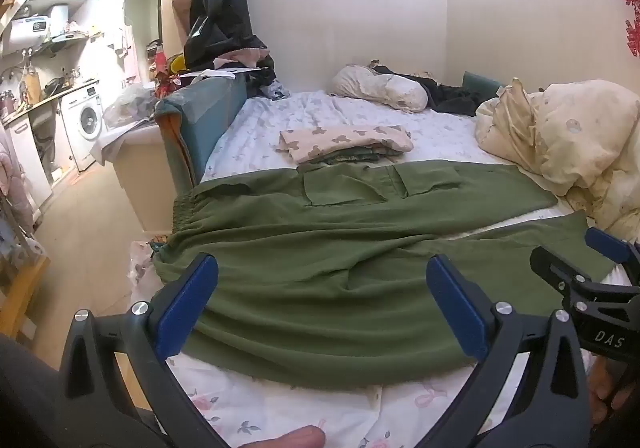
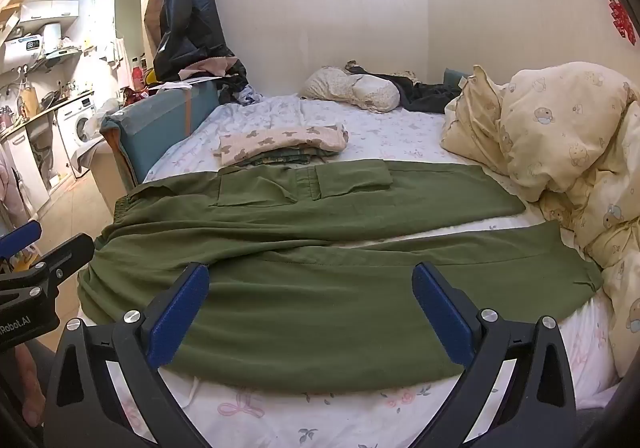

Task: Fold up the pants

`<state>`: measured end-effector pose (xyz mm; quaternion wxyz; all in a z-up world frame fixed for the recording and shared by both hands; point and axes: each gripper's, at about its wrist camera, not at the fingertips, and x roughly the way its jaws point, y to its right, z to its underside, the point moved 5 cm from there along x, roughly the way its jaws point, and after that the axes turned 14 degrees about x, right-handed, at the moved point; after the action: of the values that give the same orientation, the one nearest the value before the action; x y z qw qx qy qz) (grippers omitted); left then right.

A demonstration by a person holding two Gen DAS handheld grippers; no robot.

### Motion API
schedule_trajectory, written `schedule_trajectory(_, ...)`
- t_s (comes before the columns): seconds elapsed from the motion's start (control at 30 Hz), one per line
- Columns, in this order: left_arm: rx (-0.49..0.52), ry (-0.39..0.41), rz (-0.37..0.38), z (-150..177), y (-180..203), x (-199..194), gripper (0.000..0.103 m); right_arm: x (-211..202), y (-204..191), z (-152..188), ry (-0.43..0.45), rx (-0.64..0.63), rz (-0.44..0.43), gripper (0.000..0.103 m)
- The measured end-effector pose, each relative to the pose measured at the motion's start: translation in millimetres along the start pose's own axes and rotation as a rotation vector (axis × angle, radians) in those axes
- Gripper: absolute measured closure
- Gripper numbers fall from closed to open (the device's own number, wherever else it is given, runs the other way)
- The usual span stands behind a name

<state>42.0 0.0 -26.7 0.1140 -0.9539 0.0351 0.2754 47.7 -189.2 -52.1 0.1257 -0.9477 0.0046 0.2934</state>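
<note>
Green cargo pants (image 1: 320,248) lie spread flat across the bed, elastic waistband (image 1: 188,212) at the left, both legs running to the right with a strip of sheet between them. The same pants (image 2: 320,280) fill the middle of the right wrist view, pocket flaps (image 2: 352,176) facing up. My left gripper (image 1: 322,312) hovers open above the near leg by the waist end, nothing between its blue pads. Over the near leg's middle my right gripper (image 2: 310,312) stands open and empty too. Its tip (image 1: 580,268) shows at the right edge of the left wrist view.
A folded stack of clothes (image 1: 348,144) lies just beyond the pants. A bunched cream duvet (image 2: 560,152) crowds the bed's right side. Pillows and dark clothes (image 1: 400,88) sit by the far wall. A teal headboard (image 1: 204,120) and the floor (image 1: 80,240) are to the left.
</note>
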Motion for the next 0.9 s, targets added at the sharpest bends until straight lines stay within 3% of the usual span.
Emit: schedule_trajectory(0.9,0.004,0.001,-0.004,-0.3,-0.3,0.2,0.001,-0.9,-1.1,0.3,0.002,0.002,-0.008,0.0)
